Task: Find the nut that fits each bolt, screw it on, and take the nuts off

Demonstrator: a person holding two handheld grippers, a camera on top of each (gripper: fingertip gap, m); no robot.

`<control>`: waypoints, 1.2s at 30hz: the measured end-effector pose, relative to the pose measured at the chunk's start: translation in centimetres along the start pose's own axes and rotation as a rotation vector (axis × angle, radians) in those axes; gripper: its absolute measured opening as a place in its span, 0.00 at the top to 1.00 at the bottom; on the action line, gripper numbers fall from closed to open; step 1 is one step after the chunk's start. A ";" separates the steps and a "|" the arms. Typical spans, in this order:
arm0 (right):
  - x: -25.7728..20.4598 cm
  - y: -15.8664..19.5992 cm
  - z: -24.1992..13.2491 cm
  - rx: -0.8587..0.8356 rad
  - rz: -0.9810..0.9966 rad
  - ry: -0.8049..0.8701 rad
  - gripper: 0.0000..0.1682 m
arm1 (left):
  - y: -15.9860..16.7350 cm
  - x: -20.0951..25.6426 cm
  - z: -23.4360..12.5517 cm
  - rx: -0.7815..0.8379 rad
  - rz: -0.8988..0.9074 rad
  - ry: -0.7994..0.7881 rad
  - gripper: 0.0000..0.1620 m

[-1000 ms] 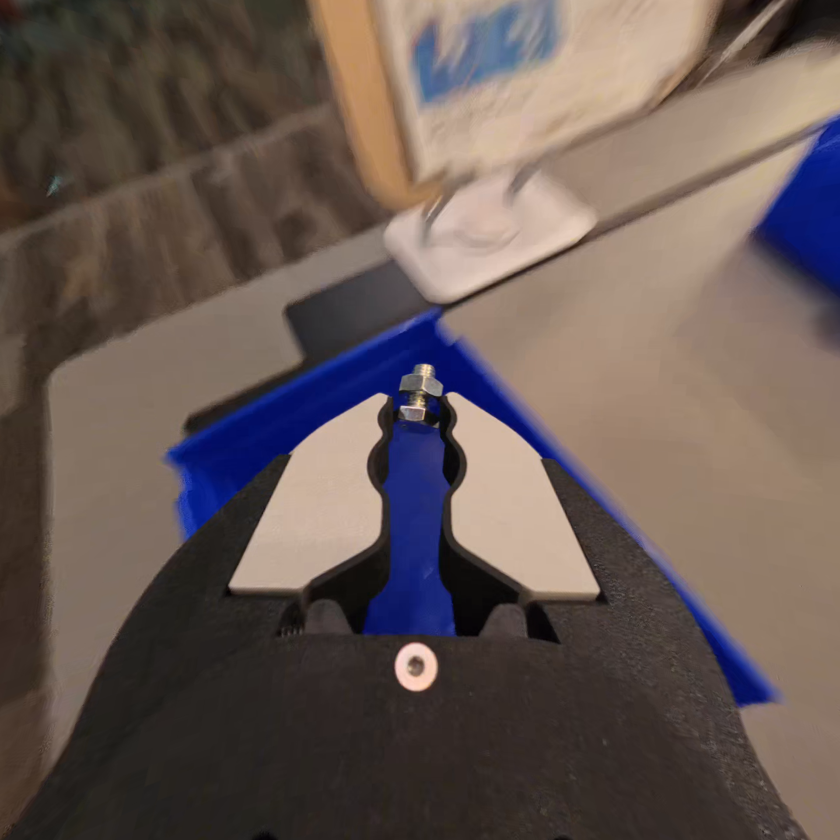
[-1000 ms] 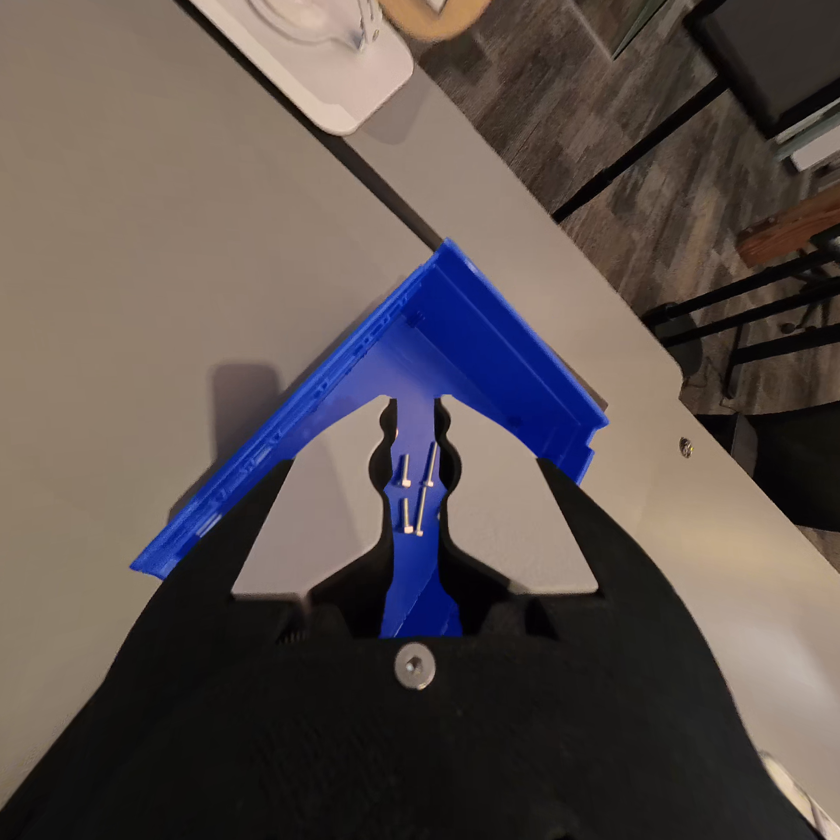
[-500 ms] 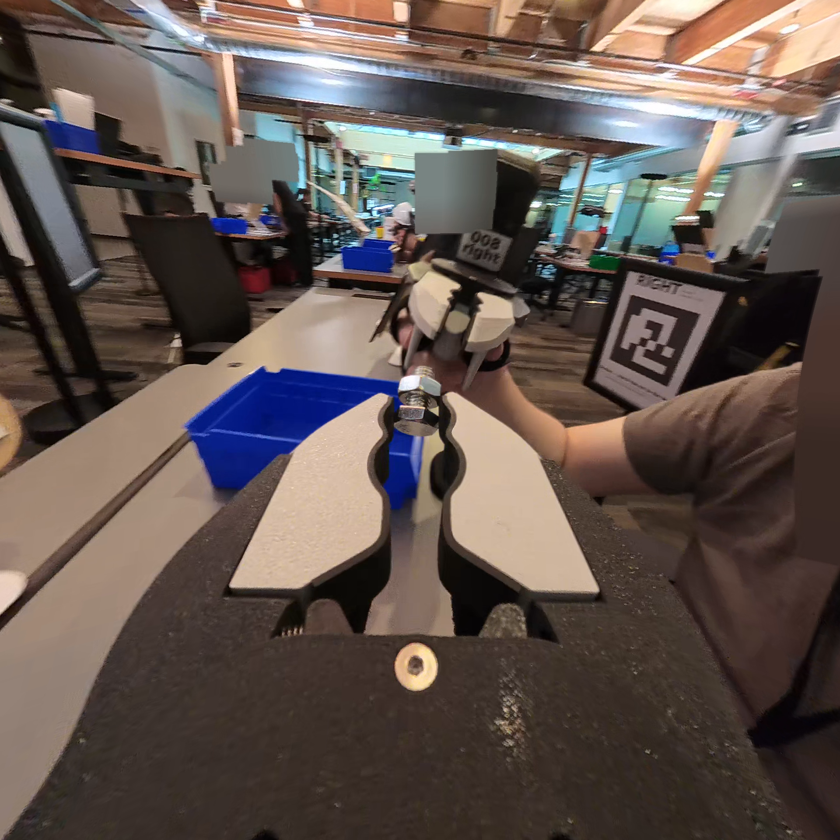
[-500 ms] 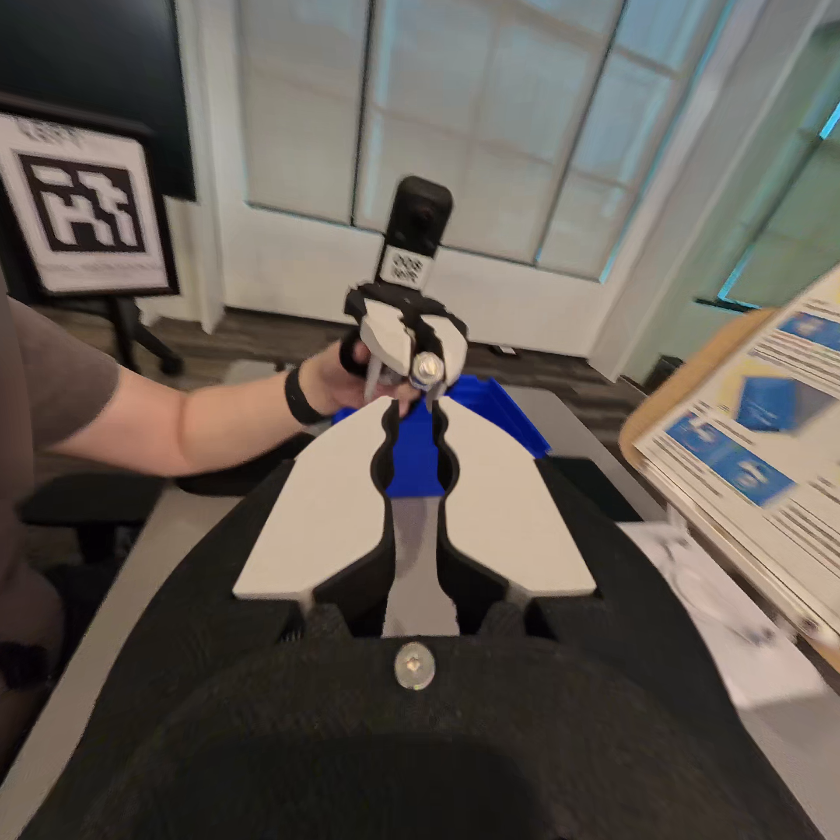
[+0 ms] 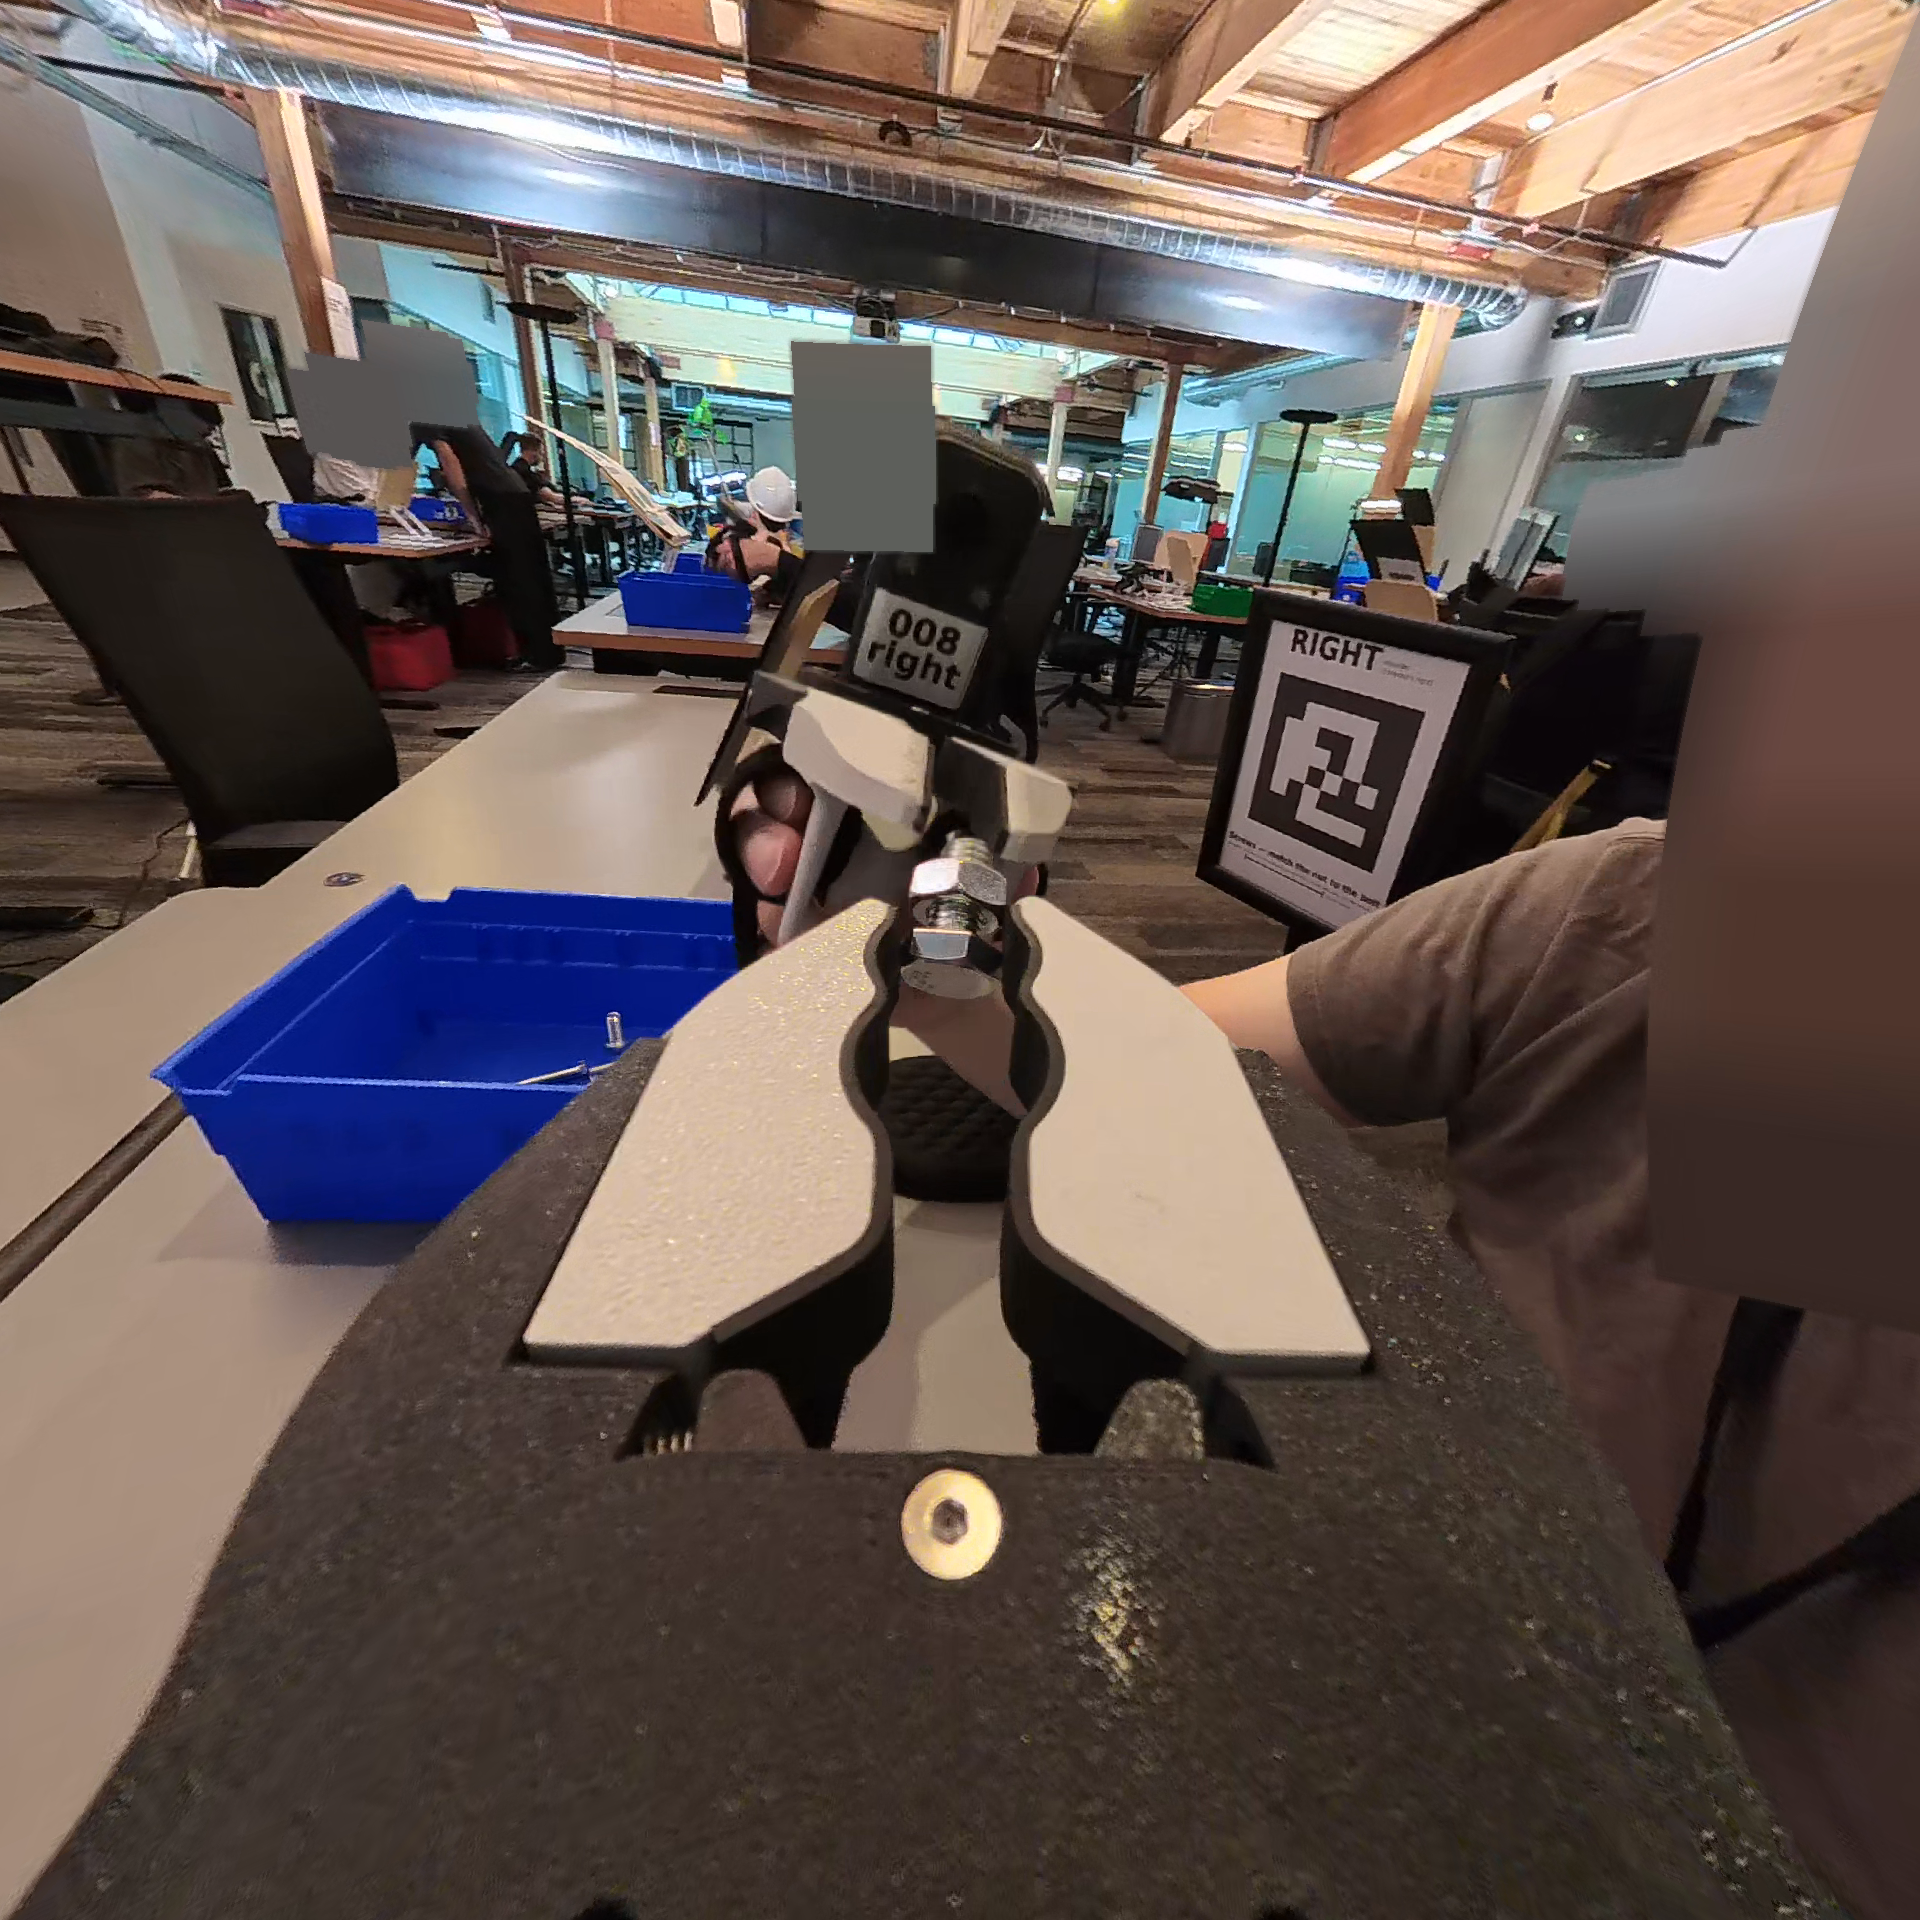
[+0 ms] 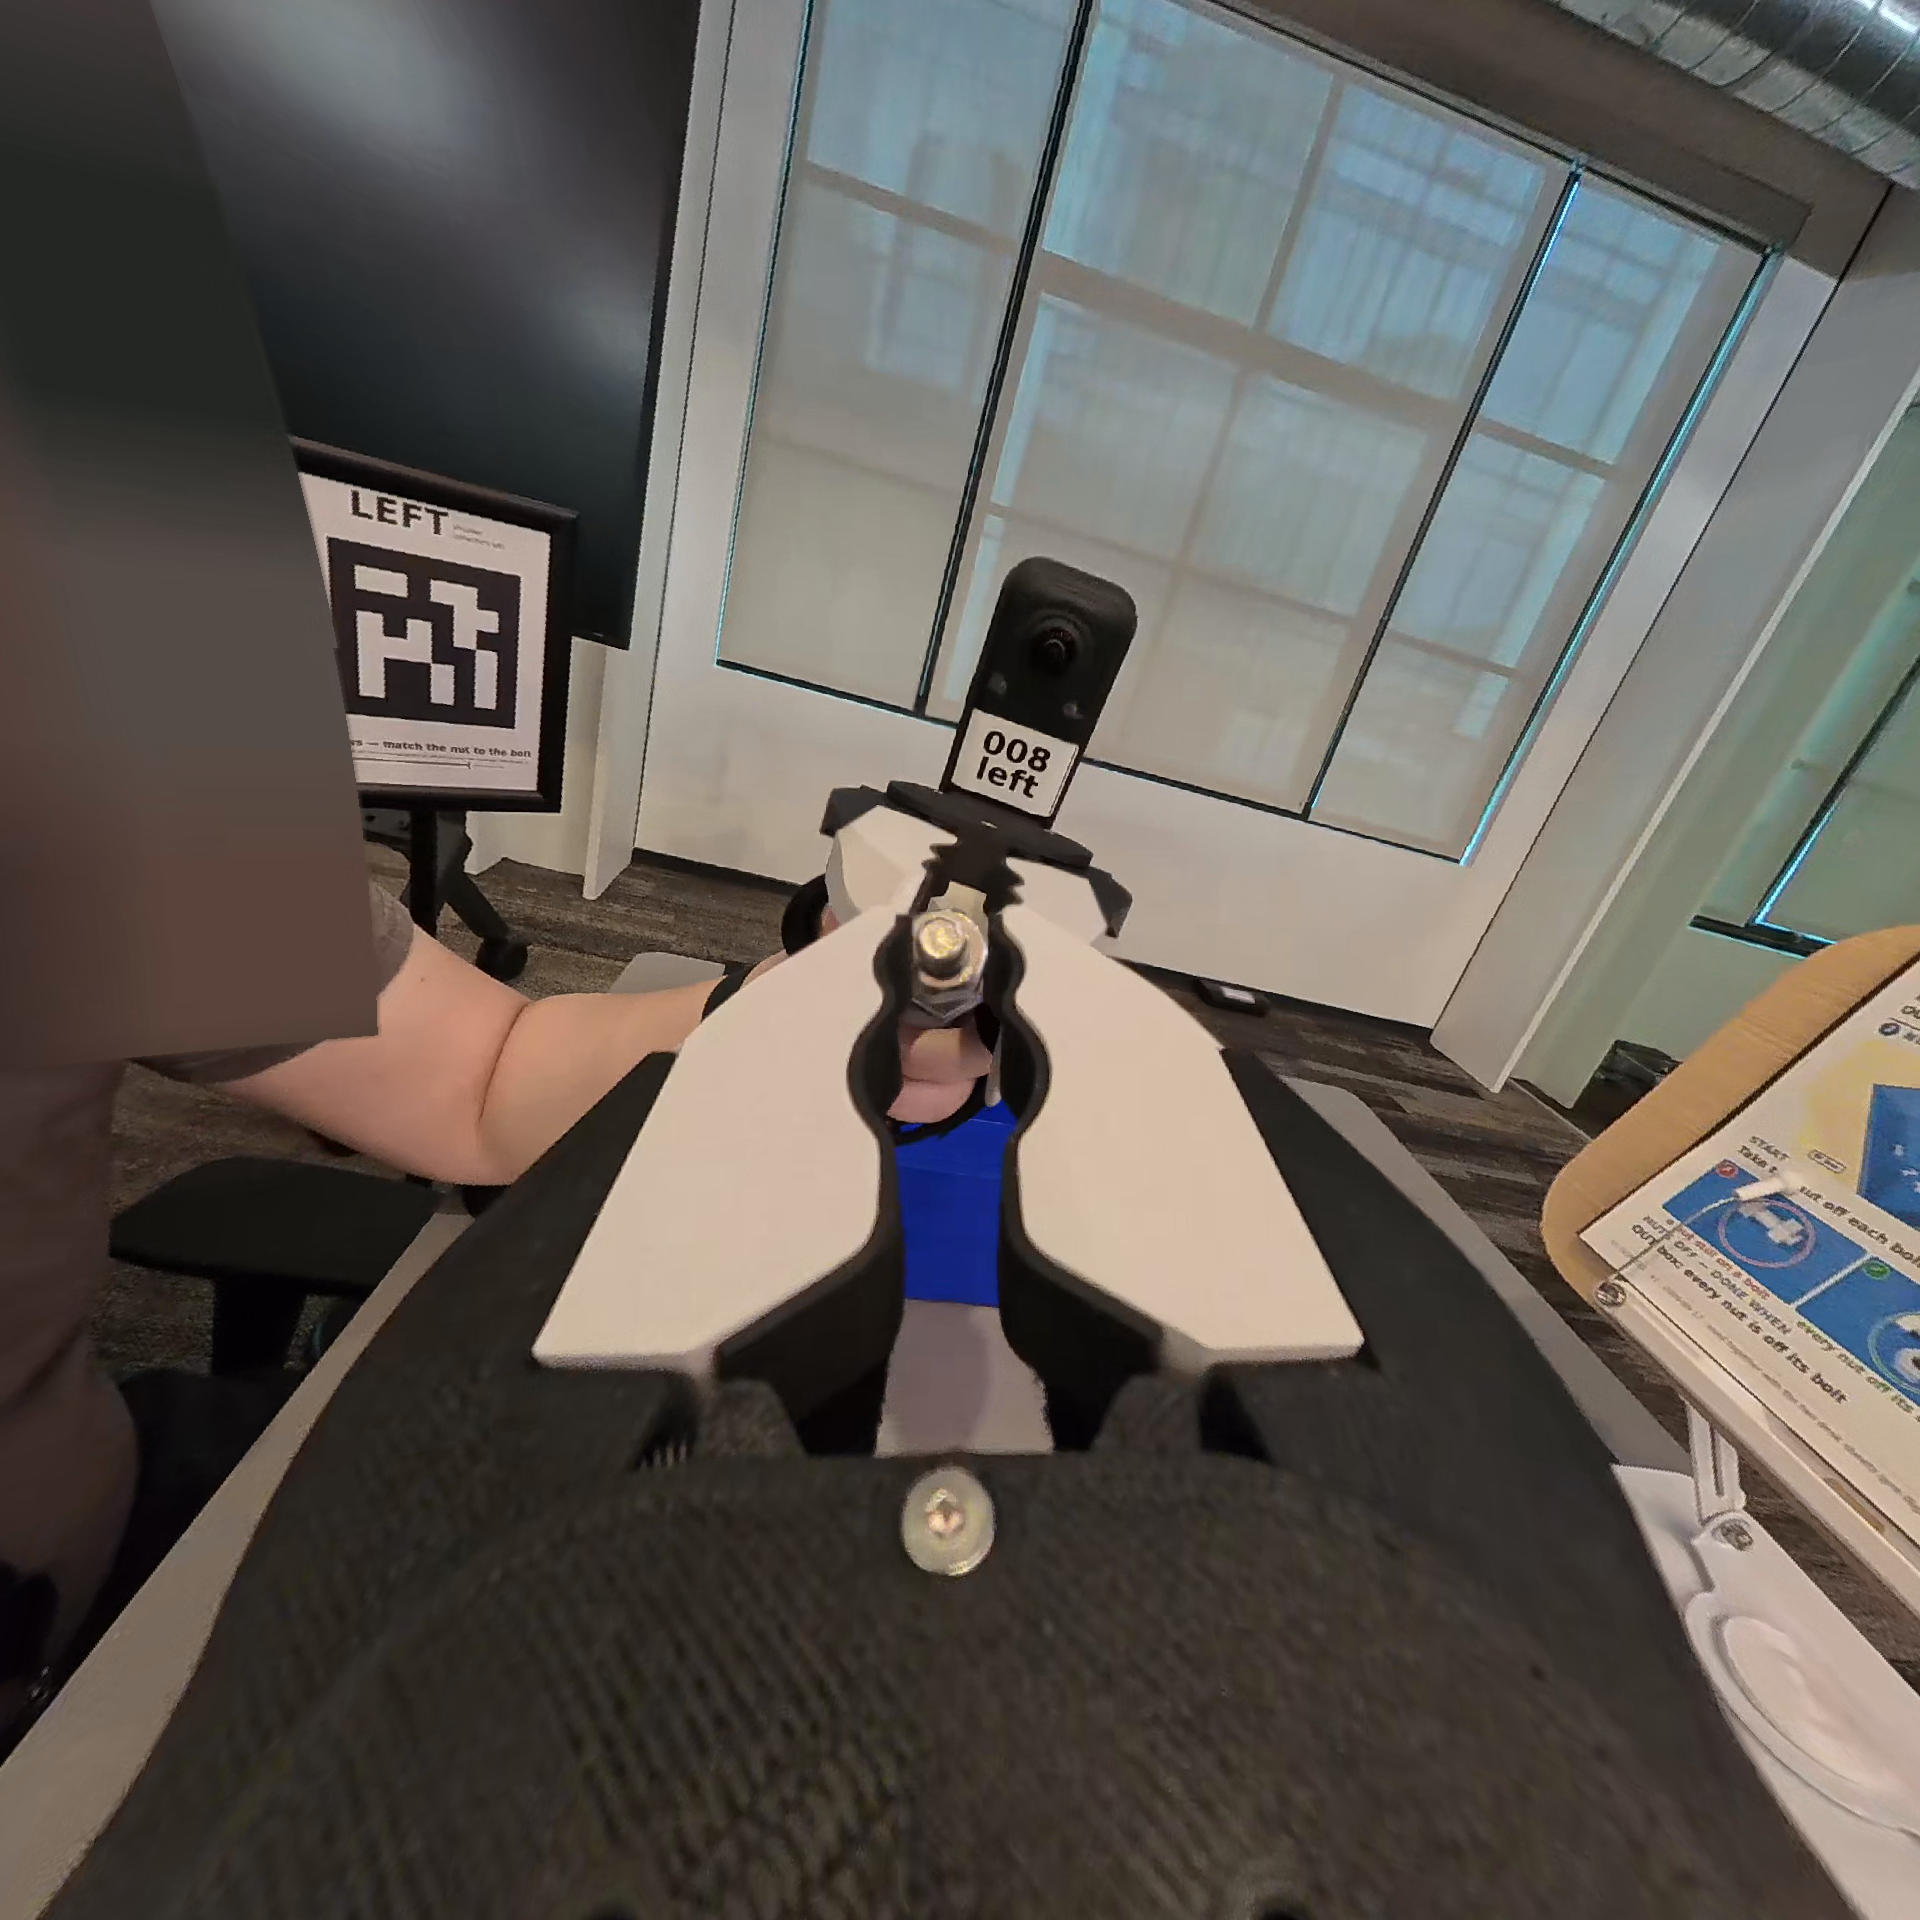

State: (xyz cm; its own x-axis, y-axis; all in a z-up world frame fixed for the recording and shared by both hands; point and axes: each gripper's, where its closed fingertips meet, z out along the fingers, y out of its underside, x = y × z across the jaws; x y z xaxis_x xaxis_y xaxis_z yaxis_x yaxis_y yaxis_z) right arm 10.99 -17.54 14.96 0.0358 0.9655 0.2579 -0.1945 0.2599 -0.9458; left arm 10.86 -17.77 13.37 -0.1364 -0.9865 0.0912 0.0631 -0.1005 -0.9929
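Note:
My left gripper [image 5: 951, 940] is shut on the hex head of a short silver bolt [image 5: 954, 948] and holds it up above the table, threaded end pointing away. A silver nut [image 5: 958, 885] sits on its thread. My right gripper [image 6: 943, 920] faces the left one head-on, and the bolt's threaded end [image 6: 940, 945] lies between its fingertips with a gap on each side. The nut [image 6: 940, 1000] shows just beyond. In the left wrist view the right gripper's white fingers [image 5: 852, 764] end at the nut's far edge.
A blue bin [image 5: 416, 1039] with thin bolts [image 5: 613, 1029] stands on the grey table [image 5: 571, 790], left of the grippers; it also shows under them in the right wrist view [image 6: 951, 1216]. An instruction sheet on a stand [image 6: 1766, 1247] is at the right. A person's arm [image 5: 1403, 997] reaches in. My two grippers' fingertips are within a few centimetres of each other.
Both grippers swung up from over the bin to face each other. The right gripper then moved in until its fingertips reached the bolt's threaded end. The left keeps hold of the bolt.

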 end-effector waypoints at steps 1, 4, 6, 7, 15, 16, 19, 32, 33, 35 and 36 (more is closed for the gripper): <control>-0.1 0.1 0.1 -0.003 0.004 -0.005 0.91 | -0.1 0.0 0.0 0.005 0.005 -0.005 0.89; -0.3 0.2 0.3 0.003 0.006 -0.018 0.91 | -0.2 0.3 0.1 0.005 0.012 -0.001 0.89; -0.5 0.2 0.3 0.011 0.008 -0.030 0.92 | -0.1 0.5 0.2 0.003 0.009 0.012 0.89; -0.6 0.1 0.3 0.016 0.011 -0.035 0.92 | -0.2 0.6 0.2 0.005 0.005 0.017 0.89; -1.0 0.3 0.3 -0.020 -0.005 -0.054 0.94 | 0.1 0.7 0.4 0.015 0.004 0.037 0.89; -1.0 0.4 0.3 -0.029 0.002 -0.059 0.94 | 0.1 0.6 0.3 0.024 0.013 0.025 0.87; -0.9 0.7 0.3 -0.052 0.032 -0.064 0.94 | 0.0 0.0 -0.3 0.026 0.059 -0.023 0.81; -0.8 3.4 -0.5 -0.320 0.029 -0.082 0.94 | 5.8 -1.4 1.3 -0.352 0.203 -0.160 0.81; -0.9 3.5 -0.6 -0.333 0.021 -0.086 0.94 | 6.0 -1.5 1.4 -0.359 0.214 -0.165 0.82; -0.8 3.7 -0.7 -0.355 0.011 -0.079 0.94 | 5.8 -1.4 1.6 -0.344 0.217 -0.162 0.83; -0.8 3.8 -0.8 -0.362 0.007 -0.072 0.94 | 5.7 -1.2 1.7 -0.335 0.210 -0.154 0.83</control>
State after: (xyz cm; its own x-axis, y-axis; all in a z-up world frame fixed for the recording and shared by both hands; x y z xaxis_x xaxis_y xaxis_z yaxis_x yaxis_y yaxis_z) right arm 10.97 -17.28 11.04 -0.0361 0.9670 0.2523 0.1651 0.2548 -0.9528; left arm 13.09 -17.36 7.69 -0.0043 -0.9915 -0.1303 -0.2543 0.1271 -0.9587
